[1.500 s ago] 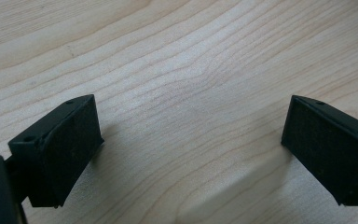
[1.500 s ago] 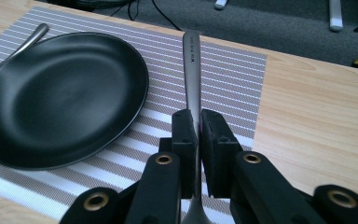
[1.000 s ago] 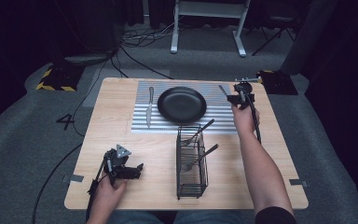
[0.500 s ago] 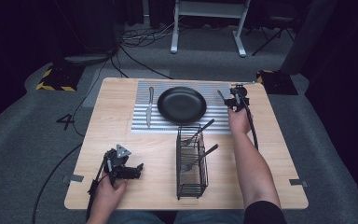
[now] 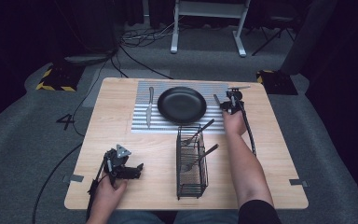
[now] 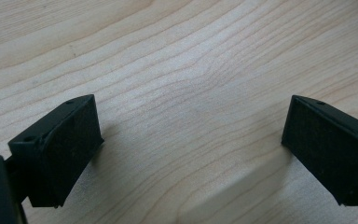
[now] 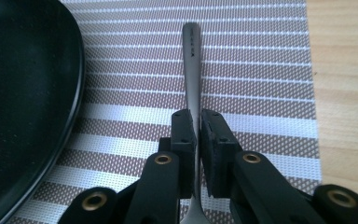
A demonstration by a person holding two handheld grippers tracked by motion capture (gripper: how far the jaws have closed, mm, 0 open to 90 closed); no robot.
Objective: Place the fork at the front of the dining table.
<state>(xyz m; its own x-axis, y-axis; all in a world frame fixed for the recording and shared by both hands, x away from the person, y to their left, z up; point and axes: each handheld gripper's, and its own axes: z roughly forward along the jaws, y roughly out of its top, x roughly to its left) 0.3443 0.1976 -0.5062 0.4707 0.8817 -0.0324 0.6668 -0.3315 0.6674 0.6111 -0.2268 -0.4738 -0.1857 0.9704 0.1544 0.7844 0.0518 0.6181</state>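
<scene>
The right gripper (image 7: 195, 135) has its two black jaws squeezed tight on the thin, shiny metal handle of a piece of cutlery (image 7: 192, 60). The handle is smooth and grey, with a rounded end that sticks out past the jaws. I cannot tell if it is a spoon or a fork, because the other end is hidden under the gripper. It hangs just above a woven placemat with brown and white stripes (image 7: 261, 70), which looks bumpy like a net. Just beside it sits a round black plate (image 7: 23, 102) with a smooth, slightly speckled top and a raised edge.

From the high view, the right gripper (image 5: 230, 103) is at the right side of the plate (image 5: 182, 104). A silver table knife (image 5: 149, 106) lies flat on the mat on the other side of the plate. Nearer the person stands a tall black wire basket (image 5: 192, 163) with two more pieces of cutlery leaning out of it.

The left gripper (image 6: 191, 140) has its flat, black, rubbery jaws wide apart with nothing between them. It rests low over the pale wooden table (image 6: 177, 70), which has wavy grain lines.
</scene>
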